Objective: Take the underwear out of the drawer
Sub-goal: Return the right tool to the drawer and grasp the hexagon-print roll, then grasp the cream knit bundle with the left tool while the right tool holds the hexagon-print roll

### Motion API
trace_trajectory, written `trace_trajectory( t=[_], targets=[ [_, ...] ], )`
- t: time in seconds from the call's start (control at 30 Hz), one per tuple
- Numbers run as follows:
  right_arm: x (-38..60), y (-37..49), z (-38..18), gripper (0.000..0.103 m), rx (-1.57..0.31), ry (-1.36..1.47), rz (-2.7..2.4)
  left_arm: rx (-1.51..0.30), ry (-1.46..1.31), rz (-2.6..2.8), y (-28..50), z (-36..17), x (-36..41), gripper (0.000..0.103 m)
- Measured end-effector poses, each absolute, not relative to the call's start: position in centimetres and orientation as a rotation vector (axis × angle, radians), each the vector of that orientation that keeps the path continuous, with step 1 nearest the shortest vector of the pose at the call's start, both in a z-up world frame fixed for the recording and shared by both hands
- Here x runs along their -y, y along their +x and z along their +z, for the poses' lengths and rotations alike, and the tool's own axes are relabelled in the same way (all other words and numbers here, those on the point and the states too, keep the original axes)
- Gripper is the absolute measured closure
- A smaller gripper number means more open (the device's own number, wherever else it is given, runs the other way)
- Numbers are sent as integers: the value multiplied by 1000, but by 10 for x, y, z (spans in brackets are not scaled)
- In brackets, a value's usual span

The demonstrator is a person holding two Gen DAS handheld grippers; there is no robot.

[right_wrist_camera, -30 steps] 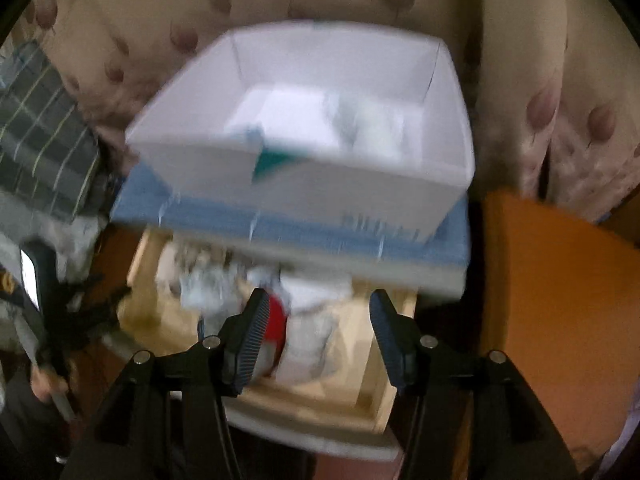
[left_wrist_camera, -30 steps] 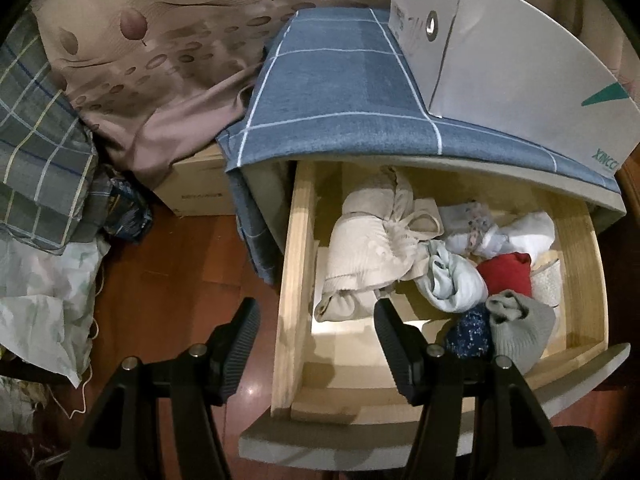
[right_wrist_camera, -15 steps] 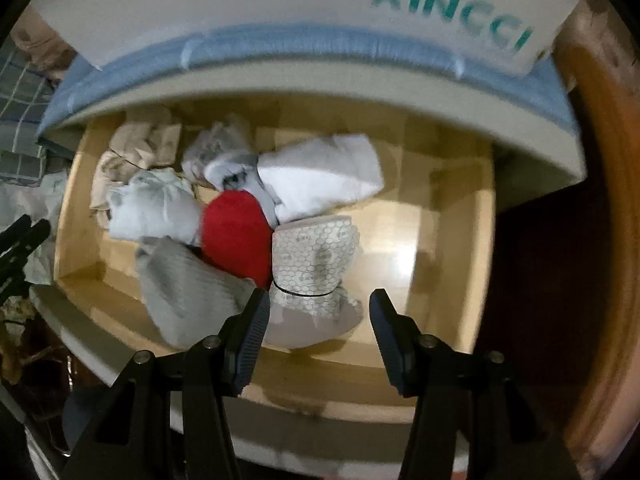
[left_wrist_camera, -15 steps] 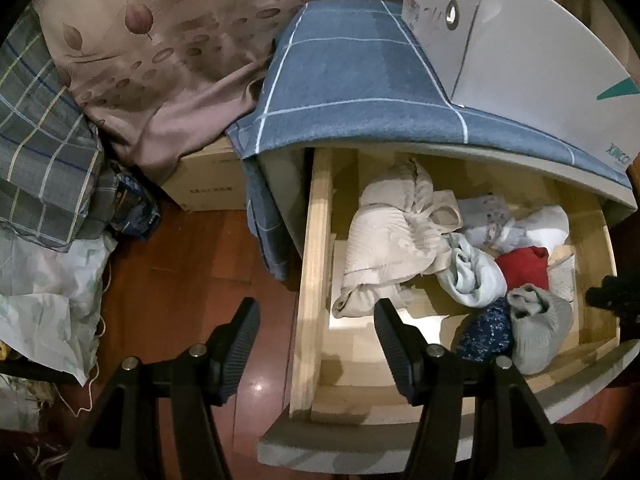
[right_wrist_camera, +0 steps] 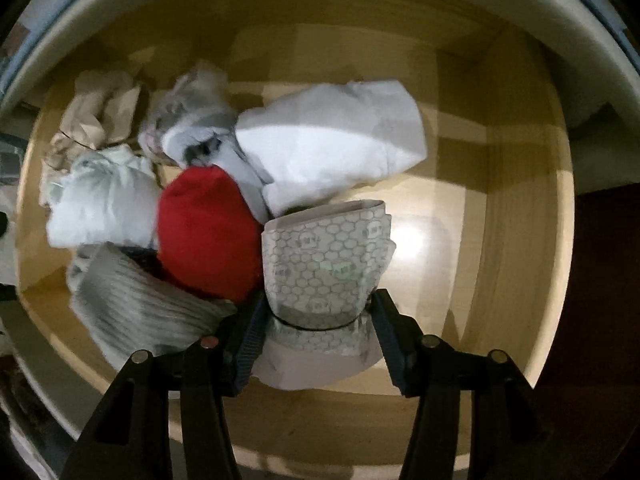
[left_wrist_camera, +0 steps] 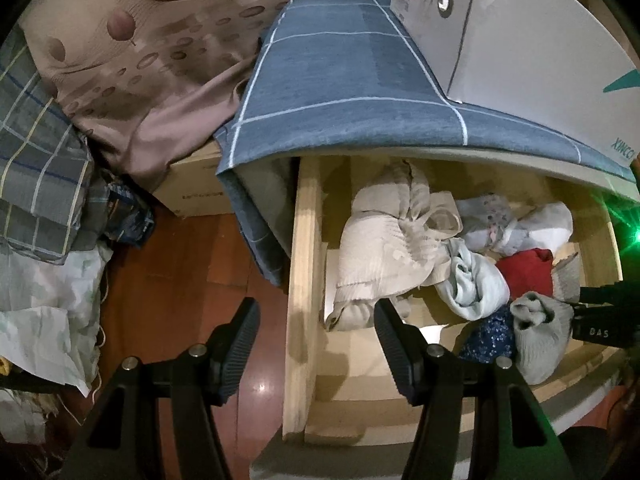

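Right gripper (right_wrist_camera: 318, 334) lowered into drawer (right_wrist_camera: 516, 200), jaws opening, straddling patterned underwear (right_wrist_camera: 324, 256).

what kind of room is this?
Probably a bedroom. An open wooden drawer holds rolled underwear and socks, bedding with a leaf print is heaped beside it, and folded plaid fabric lies on the floor.

Drawer (right_wrist_camera: 520, 208) right side: bare wood floor from back wall to front edge, open to a gripper.
Drawer left and middle: packed with rolled garments touching one another.
Patterned roll (right_wrist_camera: 326, 264): stands between the opening jaws of the right hand-held gripper (right_wrist_camera: 318, 330); red roll (right_wrist_camera: 204, 236) presses its left side.
Overhang: blue checked cloth (left_wrist_camera: 360, 80) and white box (left_wrist_camera: 528, 40) cover the drawer's back edge.
Drawer front left corner: bare wood (left_wrist_camera: 360, 360).
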State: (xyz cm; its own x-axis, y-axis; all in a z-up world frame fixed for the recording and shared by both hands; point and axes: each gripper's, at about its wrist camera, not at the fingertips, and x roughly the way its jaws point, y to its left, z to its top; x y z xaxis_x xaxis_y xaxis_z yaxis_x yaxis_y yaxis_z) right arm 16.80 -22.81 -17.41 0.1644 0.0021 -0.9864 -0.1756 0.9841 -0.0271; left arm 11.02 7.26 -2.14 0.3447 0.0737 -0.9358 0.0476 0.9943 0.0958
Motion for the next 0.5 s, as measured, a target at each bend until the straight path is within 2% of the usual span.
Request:
trace_trajectory(
  t=[0.13, 0.5],
  targets=[
    [231, 166, -174, 54, -1382, -204, 87, -1231, 114, 5, 116, -23, -67, 42],
    [263, 149, -186, 54, -1400, -182, 76, -1208, 20, -76, 140, -33, -51, 42]
  ],
)
